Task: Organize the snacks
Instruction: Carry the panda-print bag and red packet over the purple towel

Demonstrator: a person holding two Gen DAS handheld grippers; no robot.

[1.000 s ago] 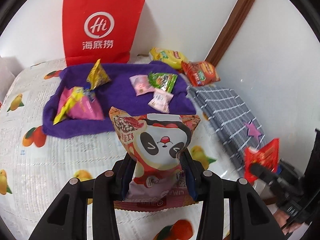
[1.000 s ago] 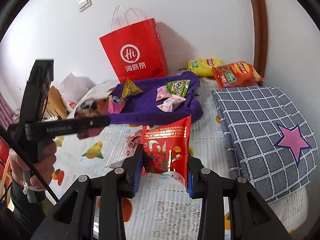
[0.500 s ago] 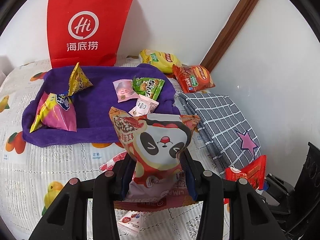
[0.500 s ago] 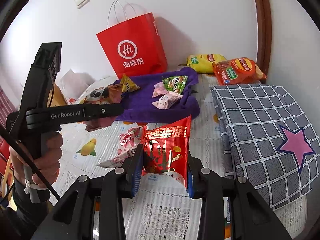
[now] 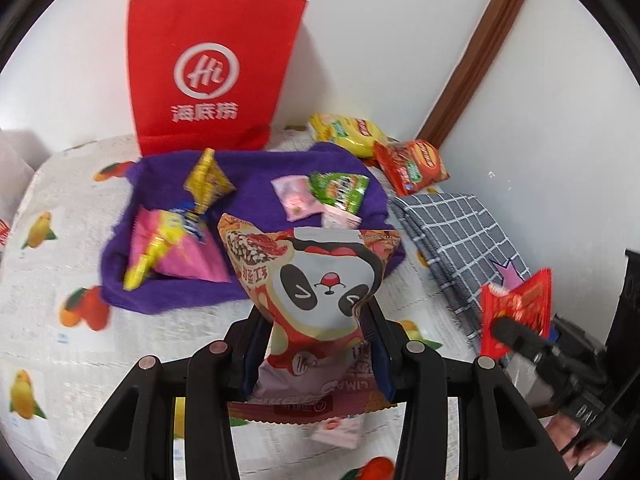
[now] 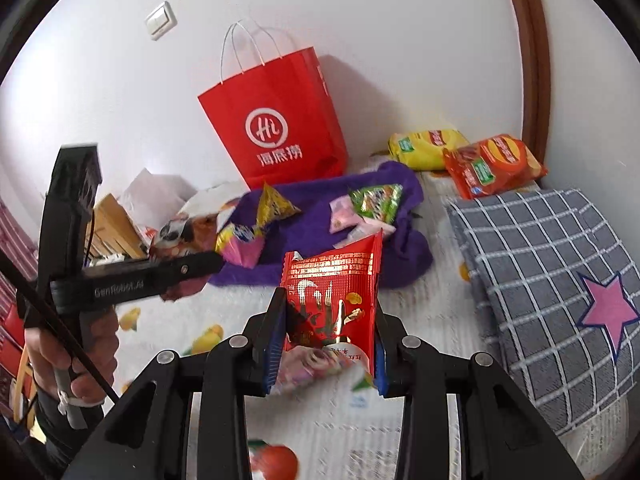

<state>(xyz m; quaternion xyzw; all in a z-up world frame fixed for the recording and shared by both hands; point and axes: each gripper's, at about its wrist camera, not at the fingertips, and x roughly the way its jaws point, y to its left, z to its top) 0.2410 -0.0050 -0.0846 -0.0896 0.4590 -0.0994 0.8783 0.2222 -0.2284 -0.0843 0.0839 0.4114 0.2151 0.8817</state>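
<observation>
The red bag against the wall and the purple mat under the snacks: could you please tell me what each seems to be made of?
The red bag looks like matte paper: stiff flat sides, sharp folded edges and thin white cord handles. The purple mat looks like soft terry or fleece cloth, probably a towel: fuzzy, unshiny surface, rumpled and rolled edges. The exact fibre cannot be told.

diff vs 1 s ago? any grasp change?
No grasp change: left gripper stays clamped on the panda-print snack bag, right gripper on the red foil snack packet. Both views shifted as the hands moved. Snacks on the purple towel unmoved.
</observation>
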